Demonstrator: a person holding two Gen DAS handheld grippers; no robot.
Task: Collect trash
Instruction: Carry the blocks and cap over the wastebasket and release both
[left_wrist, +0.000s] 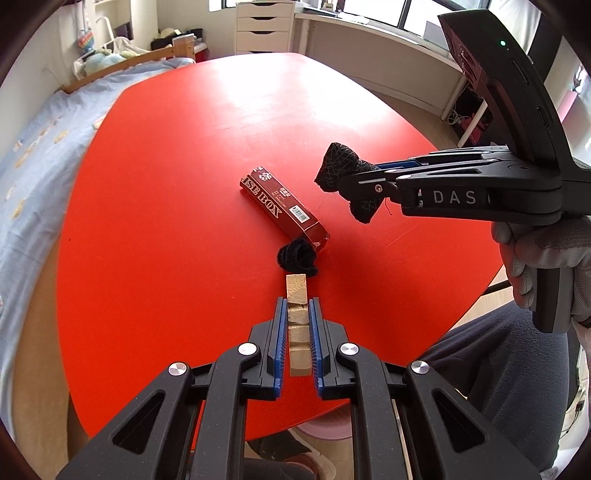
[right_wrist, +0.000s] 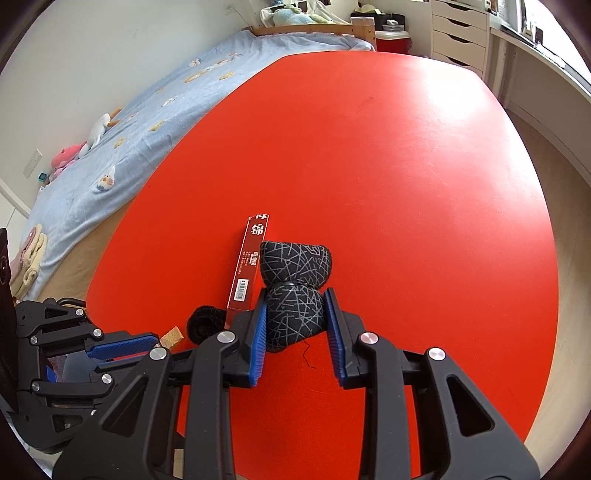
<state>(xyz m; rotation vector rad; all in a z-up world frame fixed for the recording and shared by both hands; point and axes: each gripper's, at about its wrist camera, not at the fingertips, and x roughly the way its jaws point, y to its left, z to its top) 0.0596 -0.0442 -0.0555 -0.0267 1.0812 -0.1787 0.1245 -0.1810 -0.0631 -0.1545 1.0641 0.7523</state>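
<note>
The left claw (left_wrist: 298, 314) is clamped on a notched tan block (left_wrist: 297, 317), a strip scored into segments that runs lengthwise between the blue pads (left_wrist: 281, 332) with its far end sticking out past the tips. To its right, the right claw (right_wrist: 295, 321) is squeezed shut around a black fabric bundle (right_wrist: 293, 288) patterned with thin grey lines; the pads press on its lower lobe while the upper lobe bulges free beyond the tips, and a loose thread hangs below it.

Both pieces appear to be lifted clear of the red worktop (left_wrist: 184, 184), so the step in hand looks like carrying them off to wherever the trash goes. No bin is plainly in view. To do it well, keep both grips firm and the claws steady: the block is held only along its narrow sides, and the soft bundle could slip out if the pinch eases. Keep the two claws apart so the loads do not knock together.

Still lying on the worktop, just ahead of the left claw's tips, is a fuzzy black loop (left_wrist: 297, 258), touching or nearly touching the near end of a dark red carton (left_wrist: 282, 206). From the right wrist view the carton lies immediately left of the held bundle, with the loop nearer, beside the claw's left finger.
</note>
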